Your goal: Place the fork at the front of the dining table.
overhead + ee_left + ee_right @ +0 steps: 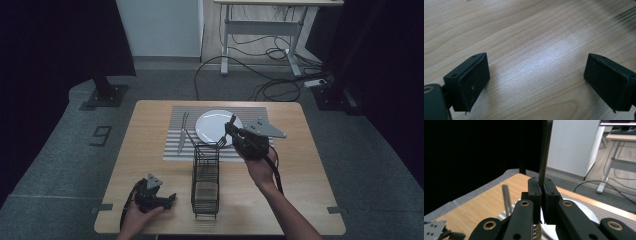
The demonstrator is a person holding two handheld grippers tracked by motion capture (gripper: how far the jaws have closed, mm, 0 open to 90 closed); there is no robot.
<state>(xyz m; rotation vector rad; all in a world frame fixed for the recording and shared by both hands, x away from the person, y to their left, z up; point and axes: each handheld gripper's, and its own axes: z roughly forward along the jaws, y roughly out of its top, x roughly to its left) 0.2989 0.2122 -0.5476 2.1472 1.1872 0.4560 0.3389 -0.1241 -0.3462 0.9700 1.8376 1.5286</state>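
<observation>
Nearest us, the left gripper (169, 199) rests on the table (145, 155) by the front edge. Its jaws are spread wide with bare wood between them, so it is out of play and little can go wrong there.

The risk sits with the right gripper (231, 127). In the right gripper view, its jaws are pressed together on the thin dark handle of what we take to be a fork (545, 150). The handle rises above the jaws, and the tines hang below them. From above, we see the fork (222, 142) held in the air over the near edge of the plate (210, 125), just beyond the far rim of the wire basket (206, 170).

We judge the fork is meant for that basket, and the grip is our first worry. The handle is narrow and smooth and pinched only partway along its length, so a quick swing could make it pivot or slide out. It would then drop onto the plate or the striped mat (172, 115).

The basket is tall, light and open-meshed. If the tines catch a wire on the way in, the fork may jam crooked, or the basket may tip or get pushed toward us.

A low pass could also knock the other cutlery (181, 135) lying left of the plate.
</observation>
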